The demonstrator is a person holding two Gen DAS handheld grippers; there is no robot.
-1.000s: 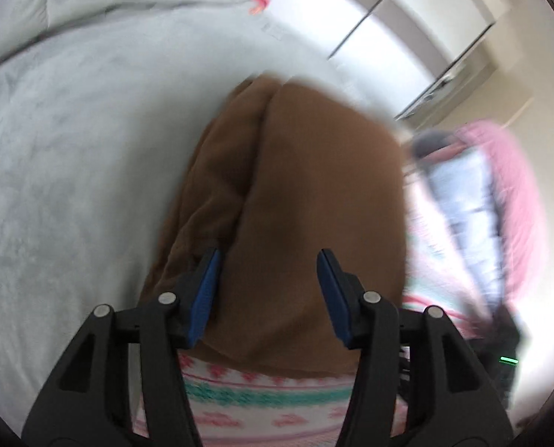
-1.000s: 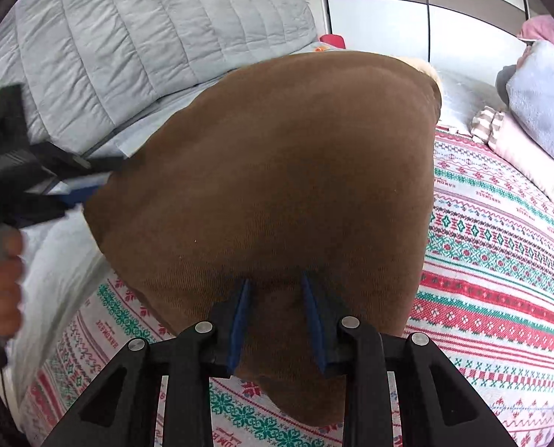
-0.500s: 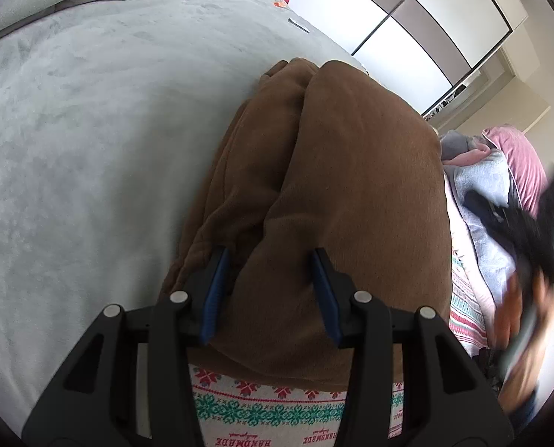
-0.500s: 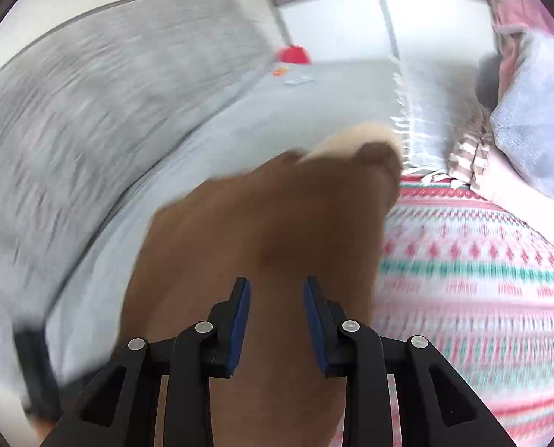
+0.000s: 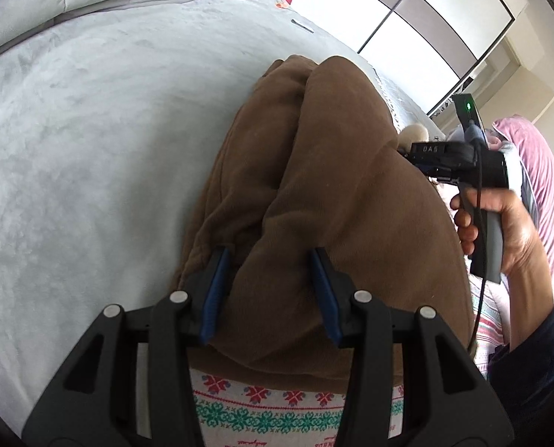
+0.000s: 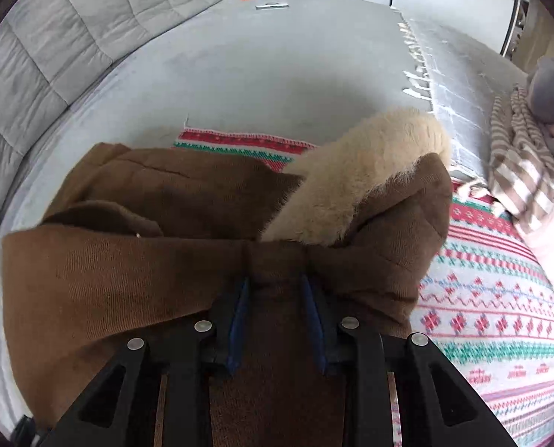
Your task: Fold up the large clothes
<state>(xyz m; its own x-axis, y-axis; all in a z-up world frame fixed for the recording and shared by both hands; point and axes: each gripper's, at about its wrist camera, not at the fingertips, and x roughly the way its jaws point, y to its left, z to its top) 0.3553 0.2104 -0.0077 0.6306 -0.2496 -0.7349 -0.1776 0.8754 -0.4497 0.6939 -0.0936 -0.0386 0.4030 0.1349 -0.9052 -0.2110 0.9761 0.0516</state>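
Observation:
A thick brown coat (image 5: pixel 336 193) lies bunched lengthwise on the bed. My left gripper (image 5: pixel 269 283) is shut on a fat fold at the coat's near end, and the cloth bulges between the blue pads (image 5: pixel 215 290). At the right of the left wrist view a hand (image 5: pixel 508 231) holds the right gripper's body against the coat's side; its fingertips are hidden there. In the right wrist view the brown coat (image 6: pixel 120 283) shows a cream fur lining (image 6: pixel 359 175). My right gripper (image 6: pixel 275 305) is shut on a brown fold just below that fur.
The coat rests on a red, green and white patterned blanket (image 6: pixel 500 298) over a grey bed cover (image 5: pixel 83 141). A quilted grey duvet (image 6: pixel 72 37) is at the back left. A striped cloth (image 6: pixel 519 171) and pink clothes (image 5: pixel 541 186) are piled at the right.
The right gripper swept sideways with its brown fold, which hung spread out before and now lies down with the fur showing. The hand entered the left wrist view. The left jaws narrowed slightly.

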